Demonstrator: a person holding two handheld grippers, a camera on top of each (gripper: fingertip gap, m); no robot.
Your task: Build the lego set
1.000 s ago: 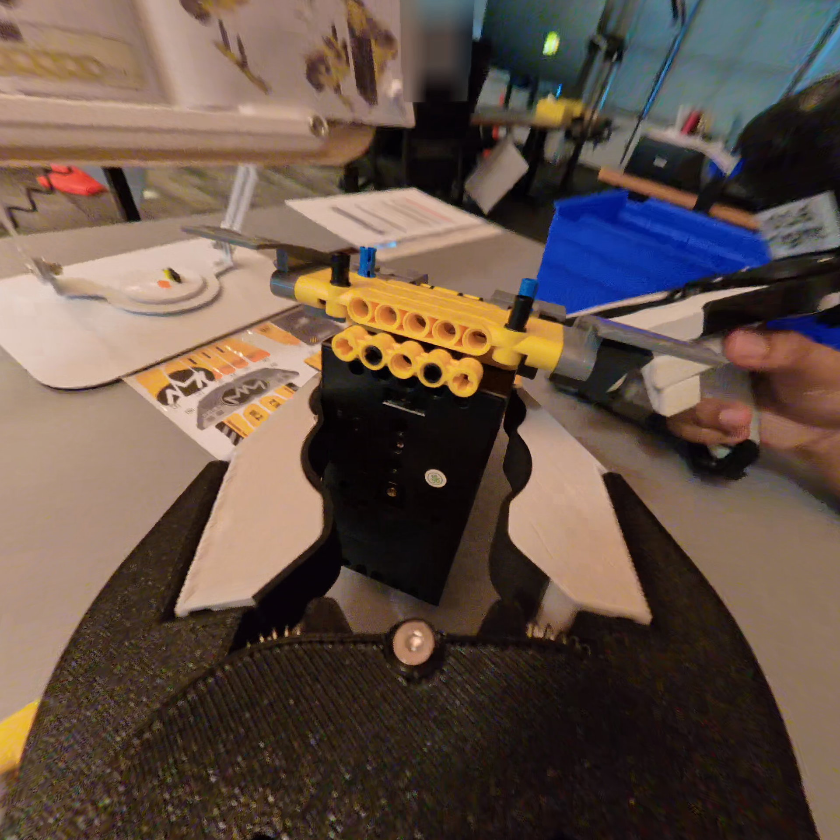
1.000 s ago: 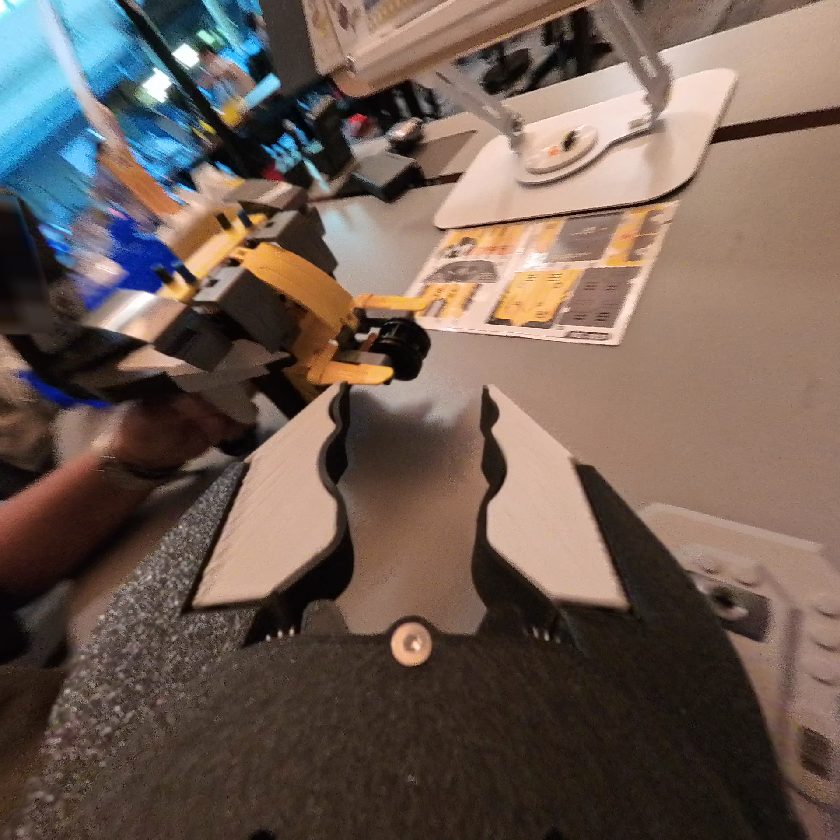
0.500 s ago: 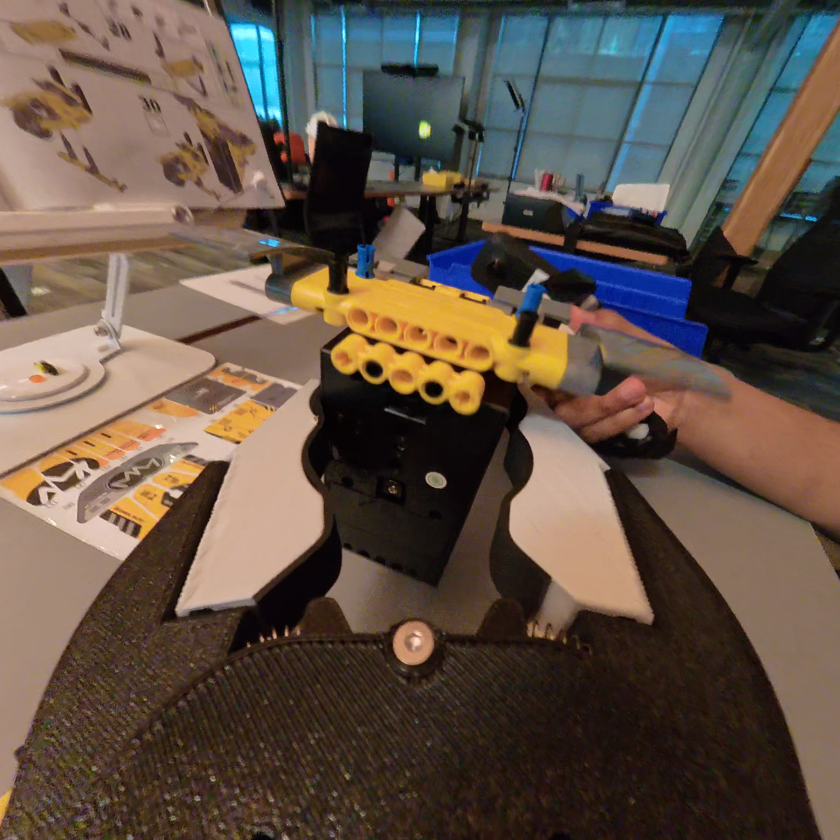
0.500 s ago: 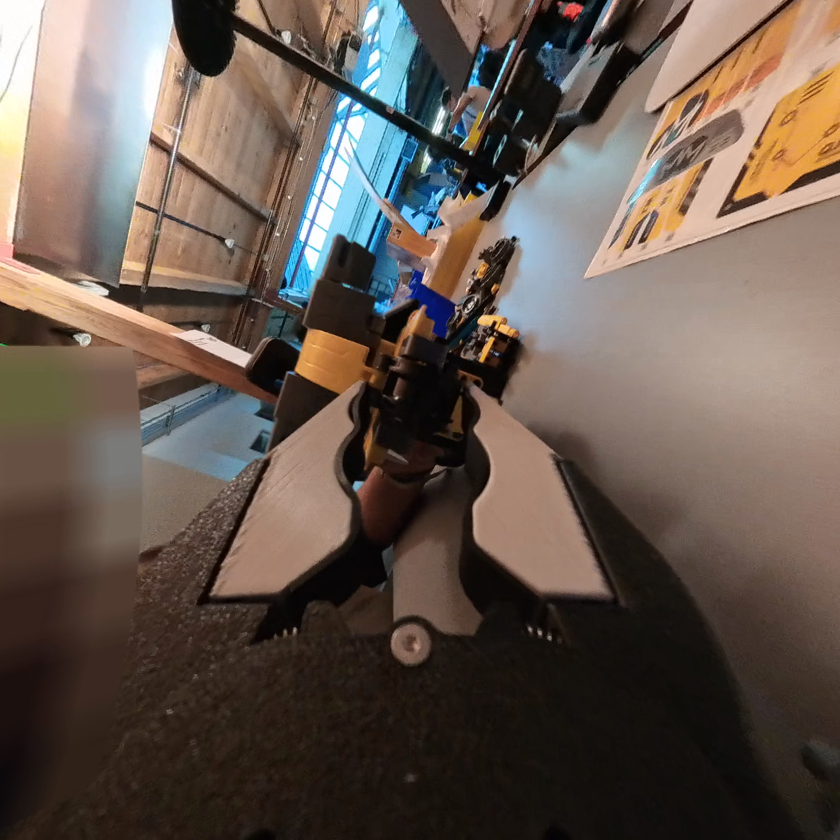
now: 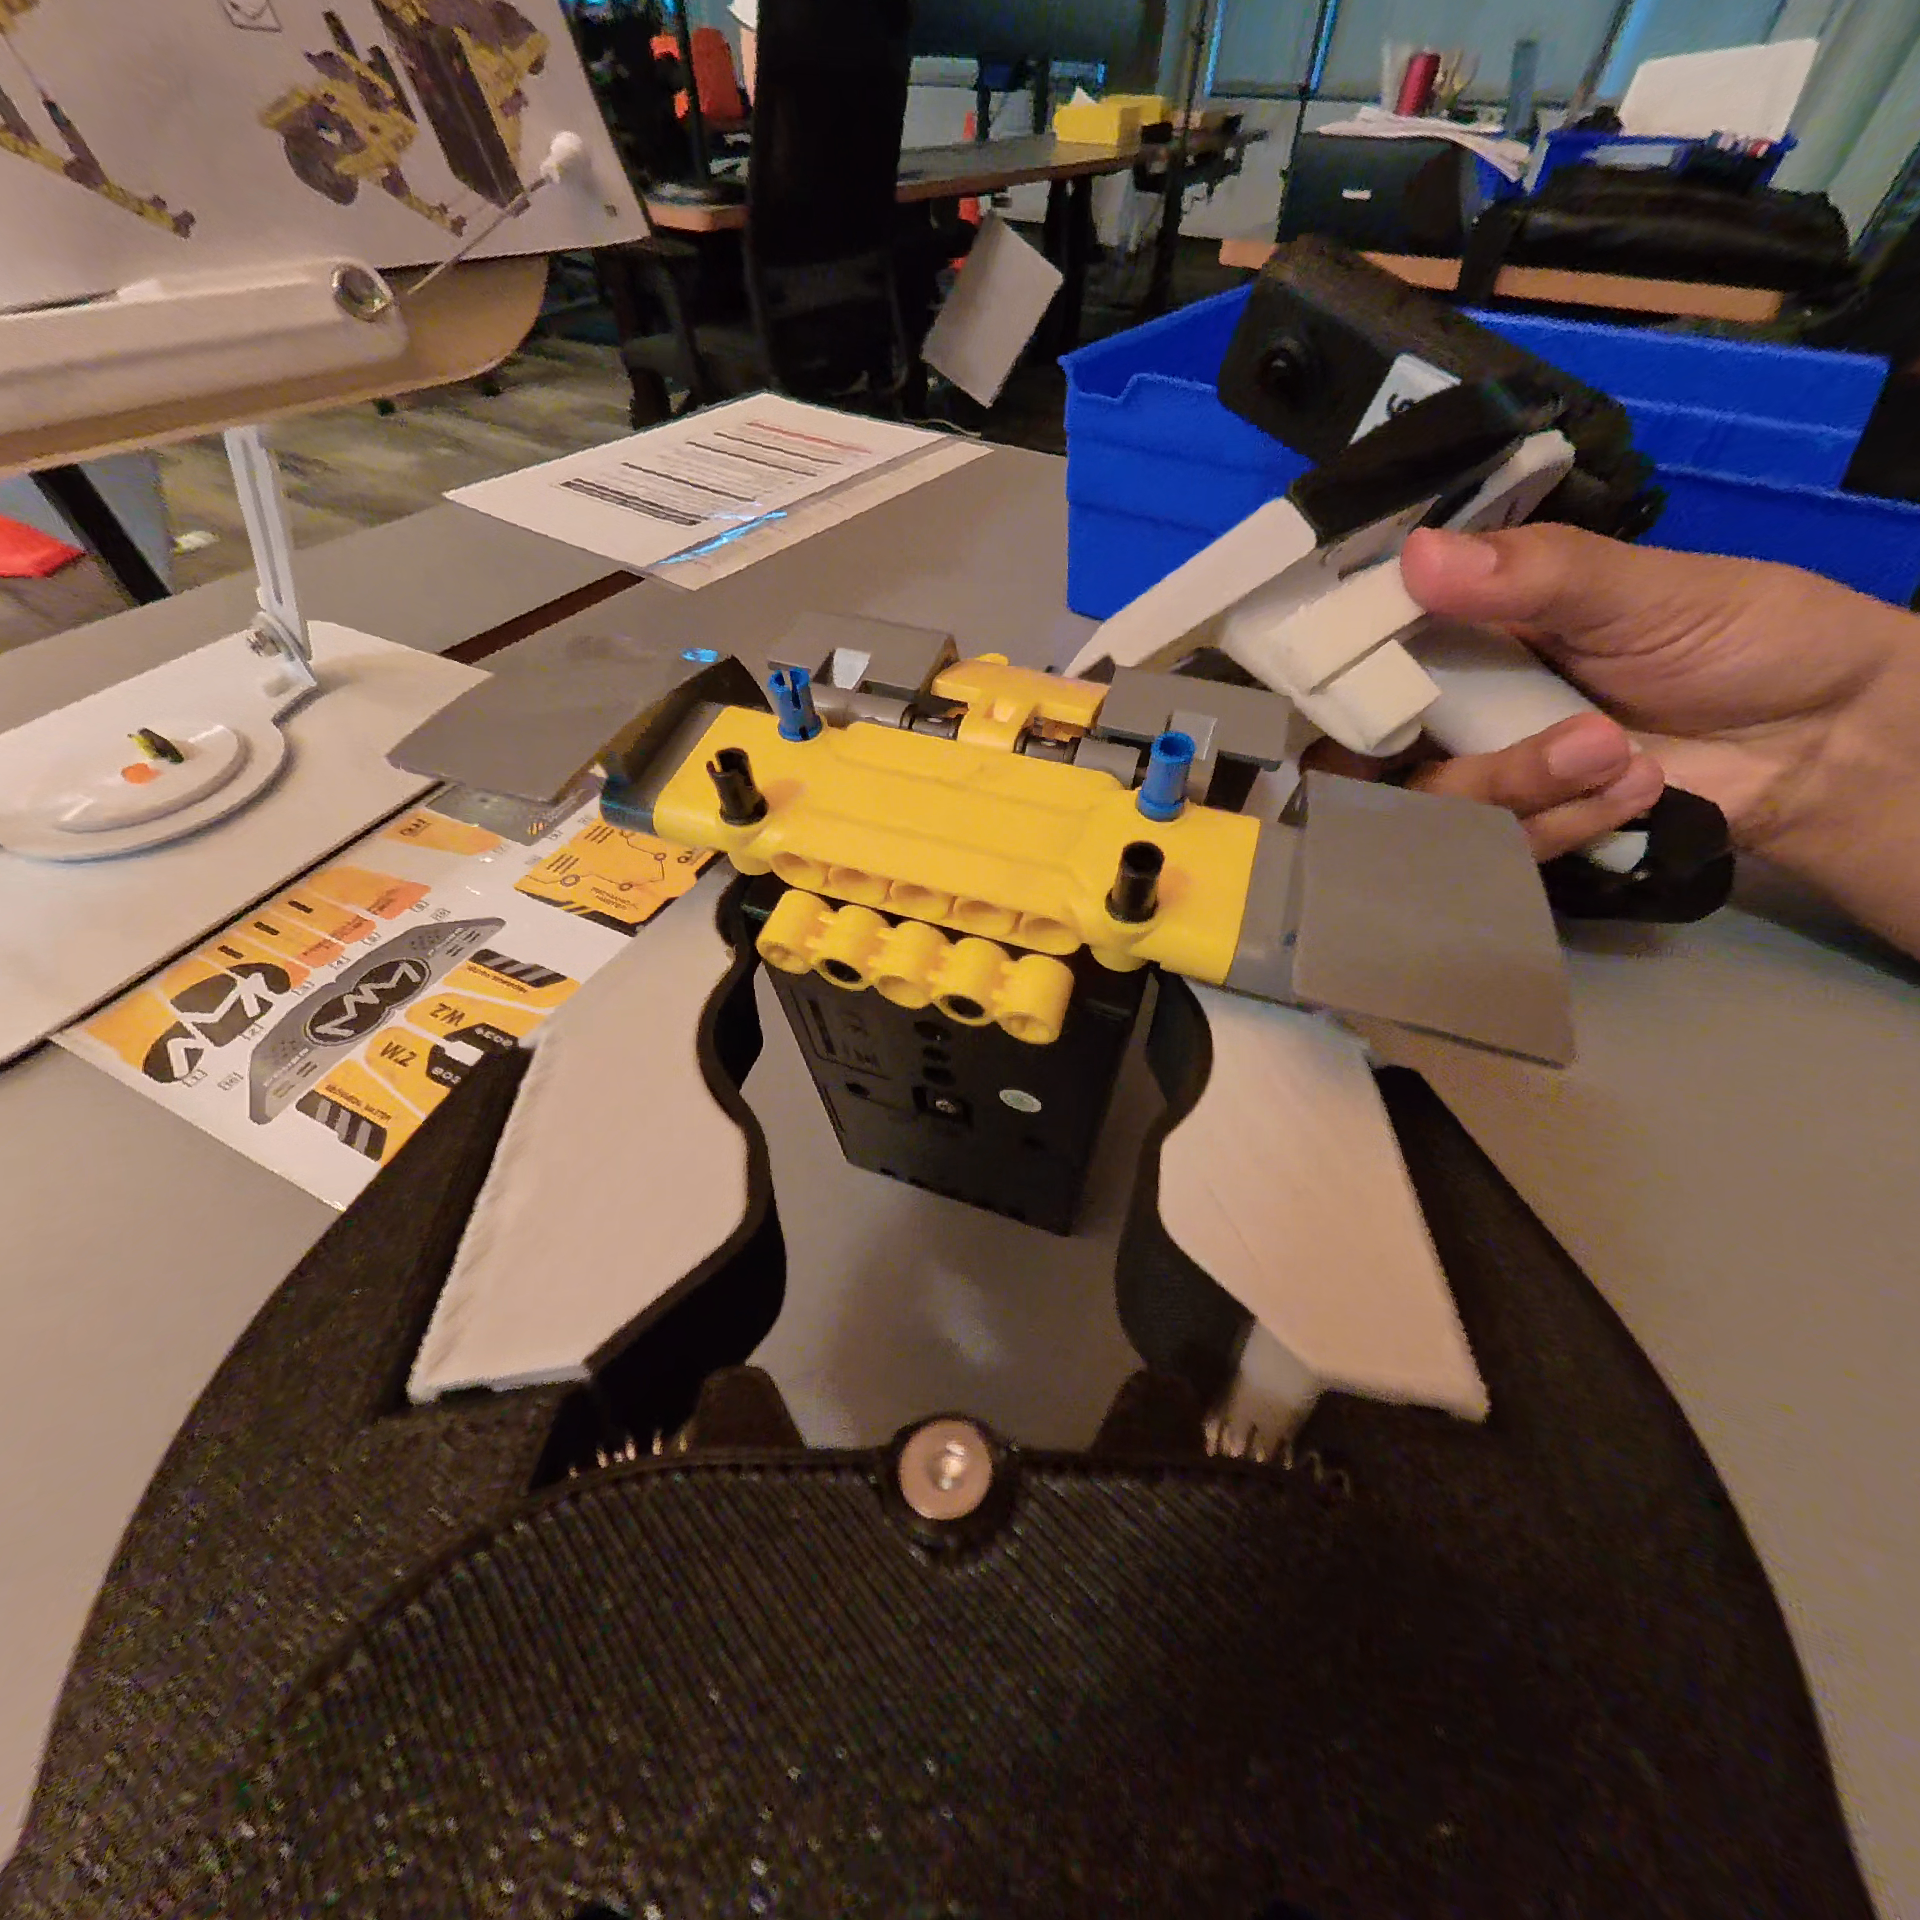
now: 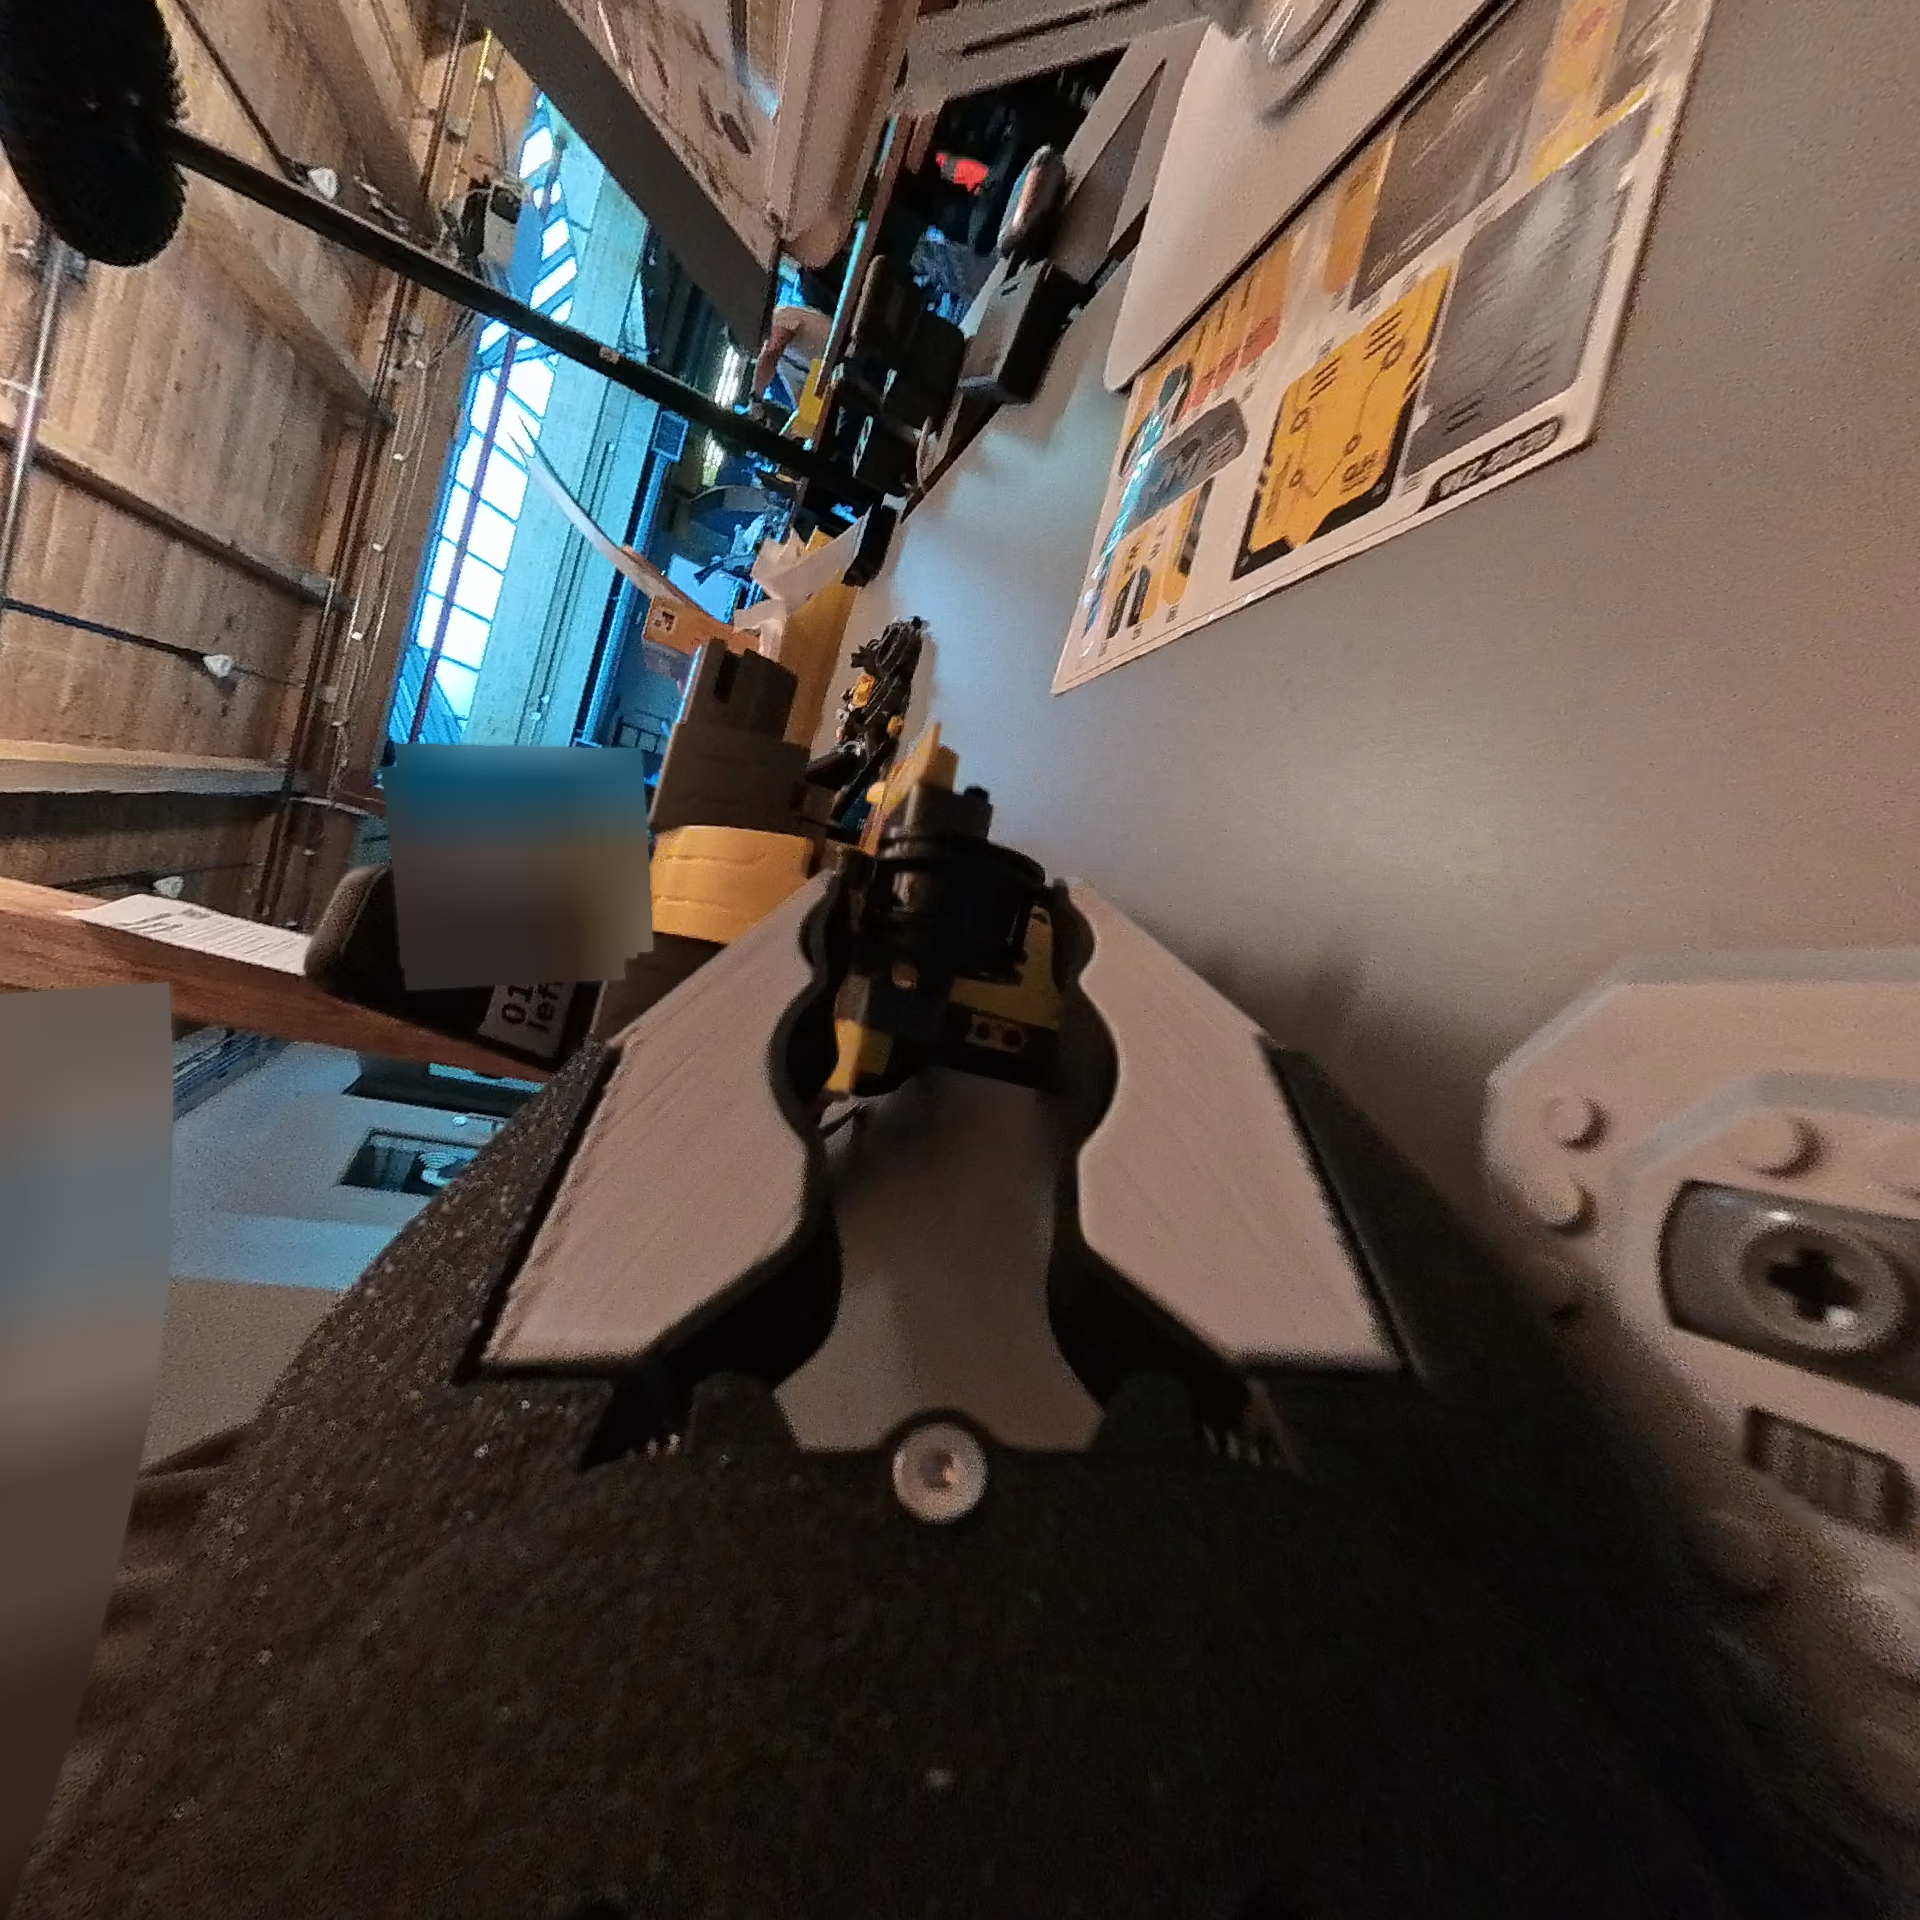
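Left gripper (image 5: 951, 997): I see its two pale fingers closed against the sides of a black block (image 5: 951, 1091) that forms the base of a brick-built model (image 5: 966, 821). The model sits raised off the grey table (image 5: 1714, 1143). Its top is a yellow beam with black and blue pins, flanked by grey panels at 9 and 3 o'clock.

Right gripper (image 6: 940, 935): my right wrist view is rolled sideways, table running up the right of frame. Its fingers sit either side of a black and yellow part at the far end of the same model (image 6: 935, 935). Whether the pads actually press on it, I cannot tell; the gap is narrow. In the left wrist view this gripper (image 5: 1143, 623) comes in from 2 o'clock, held by a hand (image 5: 1683, 686), tips reaching behind the yellow beam.

Around: sticker sheet (image 5: 343, 997) flat on the table at 9 o'clock of the model; a white stand (image 5: 187, 748) beyond it carrying an instruction booklet (image 5: 260, 114) at 11 o'clock; a printed sheet (image 5: 717, 478) at 12 o'clock; a blue bin (image 5: 1174, 468) at 1 o'clock. A grey brick-like unit (image 6: 1714, 1247) lies near the right gripper, at 3 o'clock in its view.
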